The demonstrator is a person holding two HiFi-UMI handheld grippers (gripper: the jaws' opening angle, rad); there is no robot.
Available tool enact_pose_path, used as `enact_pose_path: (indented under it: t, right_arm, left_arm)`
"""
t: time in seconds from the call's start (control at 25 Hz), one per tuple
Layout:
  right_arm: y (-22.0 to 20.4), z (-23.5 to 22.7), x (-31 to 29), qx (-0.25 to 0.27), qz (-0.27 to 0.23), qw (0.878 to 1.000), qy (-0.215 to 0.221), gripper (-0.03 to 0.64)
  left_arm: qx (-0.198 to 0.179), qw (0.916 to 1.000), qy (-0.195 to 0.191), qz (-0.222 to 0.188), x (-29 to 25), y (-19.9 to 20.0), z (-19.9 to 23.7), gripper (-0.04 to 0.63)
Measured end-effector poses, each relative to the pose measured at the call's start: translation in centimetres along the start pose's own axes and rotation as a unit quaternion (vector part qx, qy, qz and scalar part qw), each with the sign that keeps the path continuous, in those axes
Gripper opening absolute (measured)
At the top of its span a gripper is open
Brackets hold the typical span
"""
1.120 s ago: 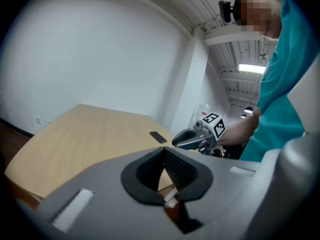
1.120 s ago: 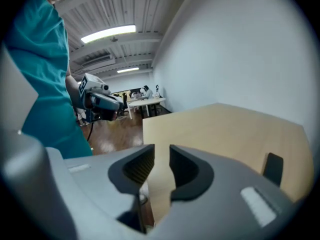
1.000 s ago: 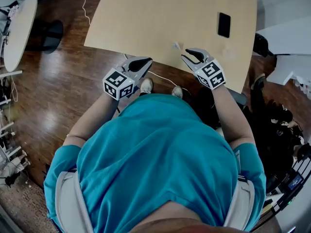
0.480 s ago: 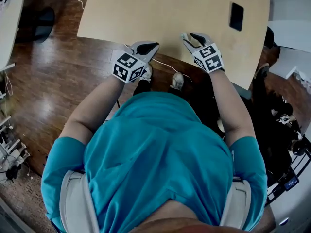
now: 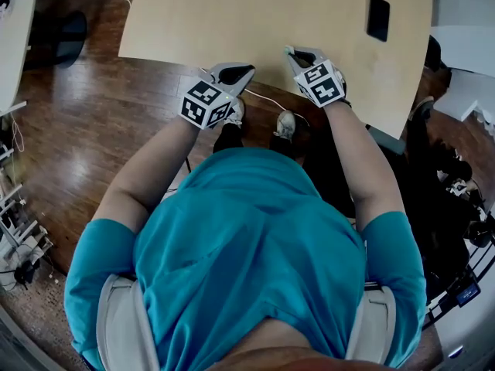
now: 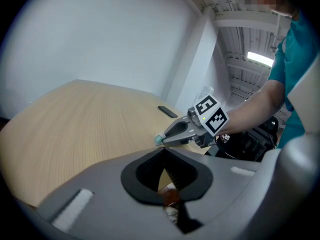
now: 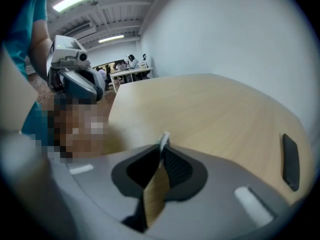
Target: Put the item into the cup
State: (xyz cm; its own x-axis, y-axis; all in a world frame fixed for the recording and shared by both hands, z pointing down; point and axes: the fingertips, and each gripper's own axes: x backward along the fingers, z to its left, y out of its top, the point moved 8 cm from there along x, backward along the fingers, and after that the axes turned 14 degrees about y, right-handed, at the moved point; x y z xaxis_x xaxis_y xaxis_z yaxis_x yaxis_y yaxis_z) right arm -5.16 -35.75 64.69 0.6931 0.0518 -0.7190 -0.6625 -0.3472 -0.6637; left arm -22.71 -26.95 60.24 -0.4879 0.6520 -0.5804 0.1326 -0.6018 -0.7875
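**Clerk:** Entry one, right tool [image 7: 162, 145]. Condition?

**Checker:** Its jaws are closing and almost together. Only a narrow wedge of counter [image 5: 232, 14] shows through the gap behind the tips. Lodged between the tips is the item [image 7: 164, 137], a small, thin, pale piece. It stands up just past the pads, which press on it from both sides.

**Clerk:** Location of the item?

**Checker:** It is pinched at the very end of the right tool [image 5: 291, 52], over the counter a little in from the near edge, about mid-width. From the left tool's camera it shows a pale teal tint [image 6: 158, 140]. I cannot tell whether it touches the wood.

**Clerk:** Entry two, left tool [image 5: 249, 69].

**Checker:** Its jaws are pressed together with nothing between them. It is held at the counter's near edge, to the left of the right tool and clear of it. It touches neither the item nor the other tool.

**Clerk:** Other stock on the counter?

**Checker:** One flat black slab [image 5: 378, 18] lies on the right side of the counter, toward the far end, well apart from both tools.

**Clerk:** Surroundings?

**Checker:** A dark wooden floor [image 5: 85, 130] lies below the near edge. The person's teal shirt [image 5: 247, 238] fills the near part of the head view.
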Motion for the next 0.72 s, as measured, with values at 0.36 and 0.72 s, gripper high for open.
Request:
enact_pose_path:
  t: [0.36, 0.72]
  right_arm:
    - [1.1, 0.6, 4.6, 0.002, -0.050, 0.999, -0.009, 0.015]
    - [0.6, -0.3, 14.1, -0.011, -0.096, 0.994, -0.055, 0.015]
  left_arm:
    - [-0.014, 0.9995, -0.021, -0.017, -0.7, 2.4, -2.6, 0.003]
    - [-0.055, 0.9948, -0.068, -0.052, -3.9, 7.8, -8.2, 0.003]
